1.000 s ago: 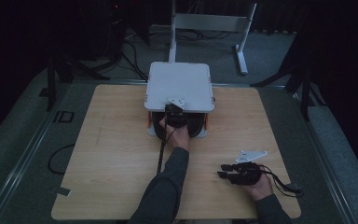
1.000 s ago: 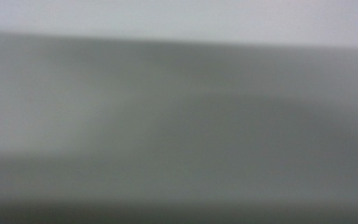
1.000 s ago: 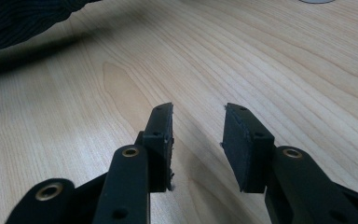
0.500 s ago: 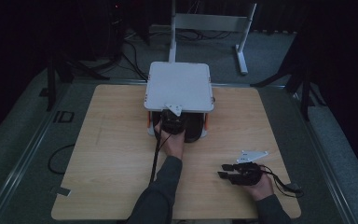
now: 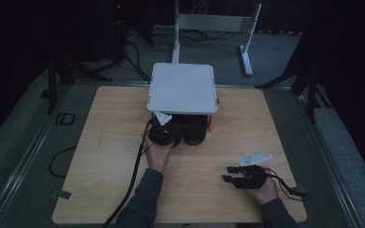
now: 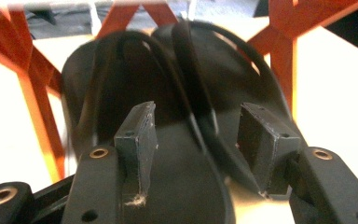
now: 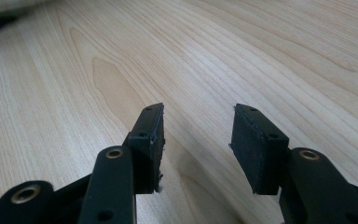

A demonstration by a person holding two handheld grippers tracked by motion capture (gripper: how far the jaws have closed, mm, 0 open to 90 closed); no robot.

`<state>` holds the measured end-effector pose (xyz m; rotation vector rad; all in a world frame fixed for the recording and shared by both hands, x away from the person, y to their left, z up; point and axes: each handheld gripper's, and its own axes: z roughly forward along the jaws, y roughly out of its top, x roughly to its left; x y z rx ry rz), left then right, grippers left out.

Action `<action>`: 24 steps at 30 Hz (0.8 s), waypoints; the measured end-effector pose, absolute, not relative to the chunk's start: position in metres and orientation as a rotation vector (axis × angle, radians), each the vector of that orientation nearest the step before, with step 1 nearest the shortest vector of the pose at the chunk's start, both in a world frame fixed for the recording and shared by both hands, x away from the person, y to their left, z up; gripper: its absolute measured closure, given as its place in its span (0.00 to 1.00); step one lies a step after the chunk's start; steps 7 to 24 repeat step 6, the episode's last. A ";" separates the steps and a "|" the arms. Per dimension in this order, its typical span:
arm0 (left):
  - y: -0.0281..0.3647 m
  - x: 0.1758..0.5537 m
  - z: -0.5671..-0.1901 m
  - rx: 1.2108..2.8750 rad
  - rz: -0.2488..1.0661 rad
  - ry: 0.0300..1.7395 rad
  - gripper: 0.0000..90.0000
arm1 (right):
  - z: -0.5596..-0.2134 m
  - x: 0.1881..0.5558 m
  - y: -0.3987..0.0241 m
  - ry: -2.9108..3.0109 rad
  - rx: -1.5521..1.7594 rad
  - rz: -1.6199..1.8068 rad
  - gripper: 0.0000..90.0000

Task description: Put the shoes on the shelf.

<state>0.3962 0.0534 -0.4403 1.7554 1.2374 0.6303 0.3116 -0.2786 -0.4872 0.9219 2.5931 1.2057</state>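
The two black sandals (image 6: 168,116) lie side by side on the bench (image 5: 114,156), under the white rack (image 5: 183,88) with the orange legs (image 6: 286,51), at the far middle of the bench. In the left gripper view their straps and soles are just in front of my left tool (image 6: 196,140). Its jaws have just been opening and now stand wide apart; the pads press on nothing, and the inner edges of the two sandals lie beyond the gap. In the high view my left tool (image 5: 164,133) is at the near edge of the left sandal.

My right tool (image 5: 240,175) rests low over the bench at the near right, well apart from the sandals. Its jaws have just been opening and stand about half open, with bare wood between them (image 7: 196,135).
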 end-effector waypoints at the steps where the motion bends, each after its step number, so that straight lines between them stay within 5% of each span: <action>1: 0.057 0.394 -0.441 1.765 0.632 1.236 0.52 | -0.487 0.312 -0.279 2.592 0.921 1.209 0.59; 24: 0.080 0.384 -0.447 1.787 0.638 1.253 0.52 | -0.487 0.312 -0.279 2.590 0.924 1.201 0.59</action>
